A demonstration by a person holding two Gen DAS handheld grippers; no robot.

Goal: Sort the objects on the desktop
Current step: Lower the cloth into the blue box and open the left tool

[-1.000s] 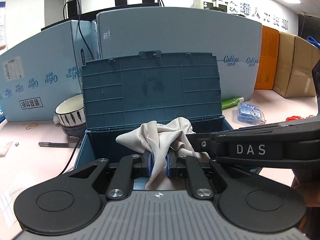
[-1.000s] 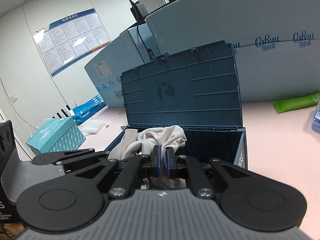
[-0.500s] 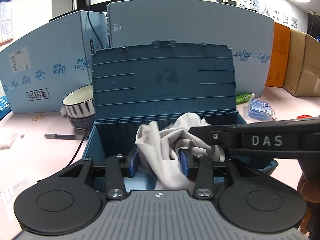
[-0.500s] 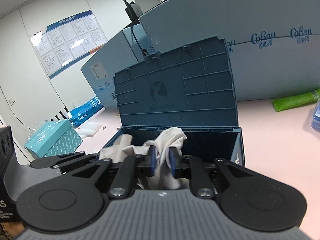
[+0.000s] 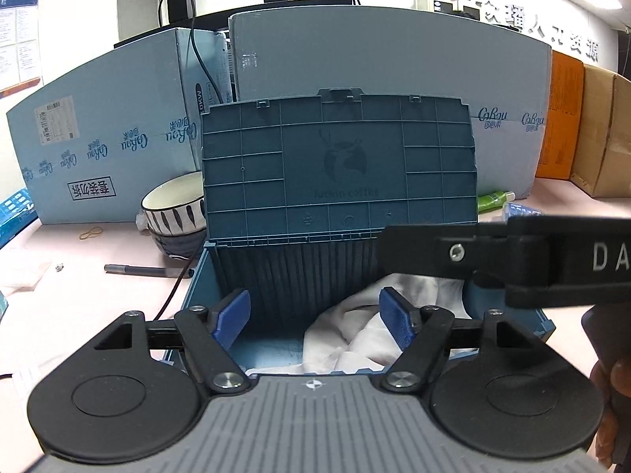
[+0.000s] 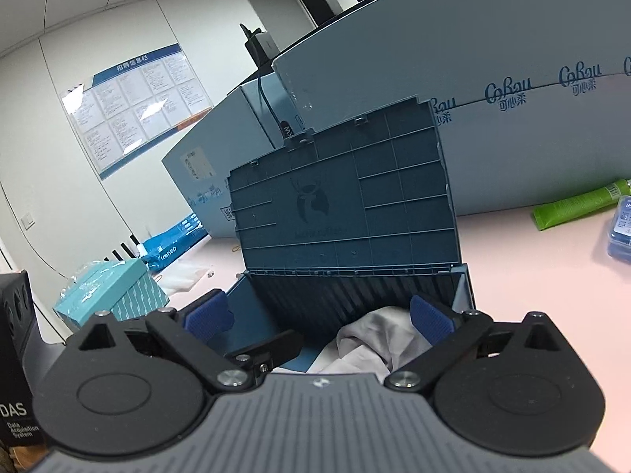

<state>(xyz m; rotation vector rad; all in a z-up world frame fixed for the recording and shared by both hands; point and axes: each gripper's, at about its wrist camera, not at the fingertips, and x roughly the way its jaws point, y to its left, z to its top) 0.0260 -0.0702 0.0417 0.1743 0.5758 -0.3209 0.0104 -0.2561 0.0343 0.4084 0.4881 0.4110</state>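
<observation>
A blue plastic box stands open on the pink desk, its lid upright; it also shows in the right wrist view. A crumpled beige cloth lies inside the box at its right side, and shows in the right wrist view. My left gripper is open over the box's front, holding nothing. My right gripper is open over the box too, holding nothing. The right gripper's black body crosses the left wrist view at right.
A striped bowl, a pen and a rubber band lie left of the box. A green tube and a blue case lie to the right. A teal tissue box stands at left. Blue cartons stand behind.
Both grippers were shut on the cloth, then opened wide. The cloth dropped down into the box.
</observation>
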